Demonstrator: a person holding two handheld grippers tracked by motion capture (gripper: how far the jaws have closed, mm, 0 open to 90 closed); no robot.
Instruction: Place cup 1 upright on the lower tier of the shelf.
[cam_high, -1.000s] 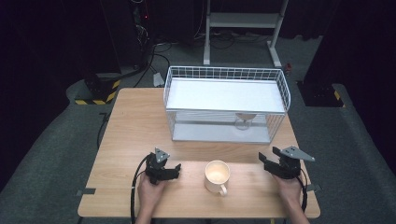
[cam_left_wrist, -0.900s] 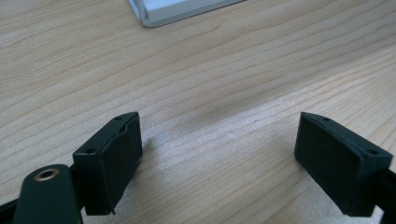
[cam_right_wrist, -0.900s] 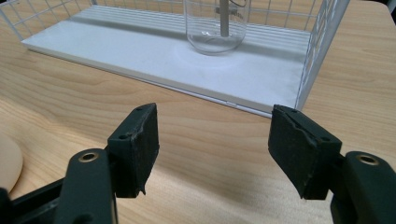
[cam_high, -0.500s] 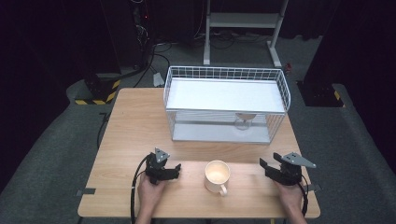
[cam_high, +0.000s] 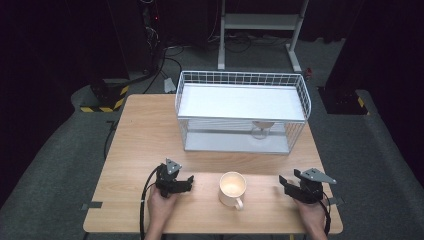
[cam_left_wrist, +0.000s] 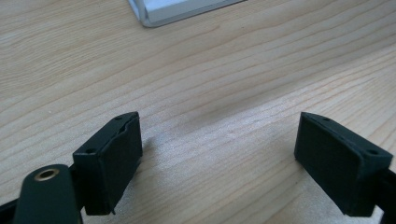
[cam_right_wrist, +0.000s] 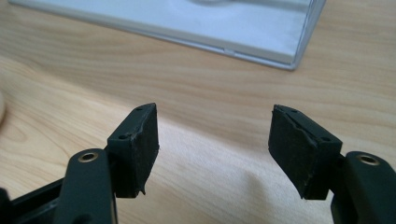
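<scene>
1. Your left gripper (cam_high: 186, 183) sits on the desk (cam_high: 145, 135) to the left of the mug (cam_high: 233, 189), near it but not touching. Your left hand (cam_high: 161, 206) holds it from the near edge of the desk.
2. Its jaws stand wide apart with nothing between them; in the left gripper view, bare wood shows in the gap (cam_left_wrist: 219, 163) and a corner of the rack's base (cam_left_wrist: 177, 11) lies beyond.
3. A black cable (cam_high: 146, 192) loops from that gripper toward the near edge, left of the mug.
4. The mug stands upright near the front of the desk, cream-coloured, open top up, with its handle (cam_high: 239, 203) turned toward you and slightly right. Neither gripper touches it.
5. Beyond the mug, the white wire rack (cam_high: 241, 111) stands toward the far side of the desk. A small glass (cam_high: 262, 130) sits on its lower level, beyond the mug and a little to the right.
6. Your right gripper (cam_high: 286, 184) lies right of the mug, well apart from it, with your right hand (cam_high: 311, 216) behind it at the near edge.
7. Its jaws are also spread and empty; the right gripper view shows plain desk between them (cam_right_wrist: 212, 140), the rack's base (cam_right_wrist: 196, 23) ahead, and the mug's pale edge (cam_right_wrist: 1, 109) at far left.
</scene>
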